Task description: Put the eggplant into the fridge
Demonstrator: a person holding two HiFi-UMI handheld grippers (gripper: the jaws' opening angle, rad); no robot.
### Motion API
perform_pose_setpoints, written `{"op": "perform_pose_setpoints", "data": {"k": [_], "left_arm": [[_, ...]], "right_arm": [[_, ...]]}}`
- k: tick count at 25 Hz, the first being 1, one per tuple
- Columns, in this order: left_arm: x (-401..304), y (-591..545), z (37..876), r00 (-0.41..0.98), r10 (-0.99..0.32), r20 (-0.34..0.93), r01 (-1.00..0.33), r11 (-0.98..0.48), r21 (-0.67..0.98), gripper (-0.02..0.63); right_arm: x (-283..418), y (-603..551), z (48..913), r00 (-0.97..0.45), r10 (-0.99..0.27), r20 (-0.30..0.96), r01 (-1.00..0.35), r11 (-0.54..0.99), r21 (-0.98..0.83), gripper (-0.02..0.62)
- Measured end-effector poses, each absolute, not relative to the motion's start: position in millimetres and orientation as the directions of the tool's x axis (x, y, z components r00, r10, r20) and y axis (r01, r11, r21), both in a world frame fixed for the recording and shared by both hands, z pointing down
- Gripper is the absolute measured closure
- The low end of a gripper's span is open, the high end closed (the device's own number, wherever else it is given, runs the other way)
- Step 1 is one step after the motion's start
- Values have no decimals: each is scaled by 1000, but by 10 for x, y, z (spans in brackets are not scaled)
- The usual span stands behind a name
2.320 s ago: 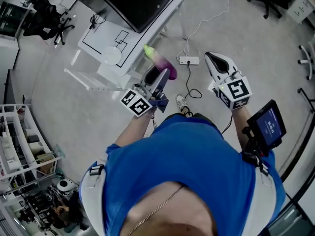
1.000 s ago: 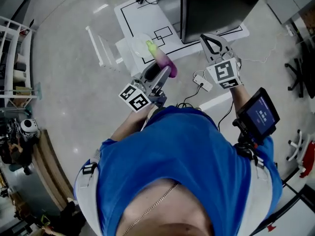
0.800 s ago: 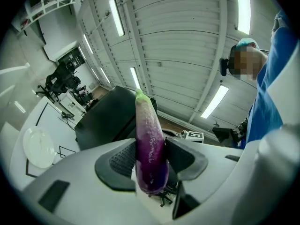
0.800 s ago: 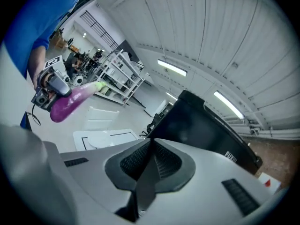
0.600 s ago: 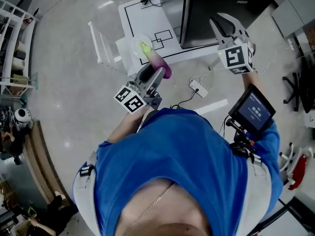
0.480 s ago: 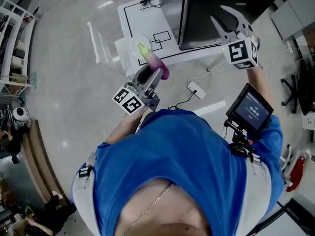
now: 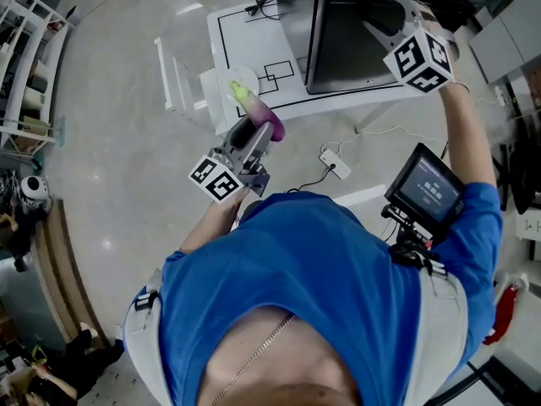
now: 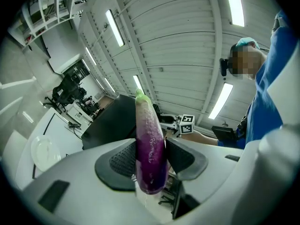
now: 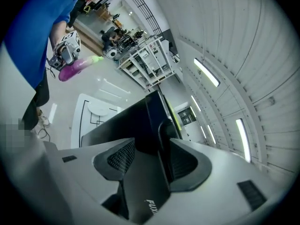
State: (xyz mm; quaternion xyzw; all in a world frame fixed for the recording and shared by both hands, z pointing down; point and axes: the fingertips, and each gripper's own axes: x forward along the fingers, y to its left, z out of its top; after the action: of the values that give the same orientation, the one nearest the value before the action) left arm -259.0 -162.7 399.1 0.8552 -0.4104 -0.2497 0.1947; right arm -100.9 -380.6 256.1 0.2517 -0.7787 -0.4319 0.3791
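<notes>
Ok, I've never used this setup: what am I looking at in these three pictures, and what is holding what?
No robot here: a person carries a hand-held claw in each hand. The top-down picture comes from a camera on their head; the other two look along each claw. The left claw is clamped on the purple eggplant. The right claw has just been opening and grips nothing; the black fridge's door edge shows in its gap. The fridge stands on a white table, which also bears a white plate.
</notes>
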Motion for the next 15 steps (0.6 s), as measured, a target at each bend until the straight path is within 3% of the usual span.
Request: {"op": "perform_pose_setpoints", "data": {"k": [15], "left_arm": [[-2554,-1576,4058,517,-813,-266,-619,-570,540,407]], "right_arm": [[-1096,-3759,2662,-491,-732,473,207,429,879,453]]}}
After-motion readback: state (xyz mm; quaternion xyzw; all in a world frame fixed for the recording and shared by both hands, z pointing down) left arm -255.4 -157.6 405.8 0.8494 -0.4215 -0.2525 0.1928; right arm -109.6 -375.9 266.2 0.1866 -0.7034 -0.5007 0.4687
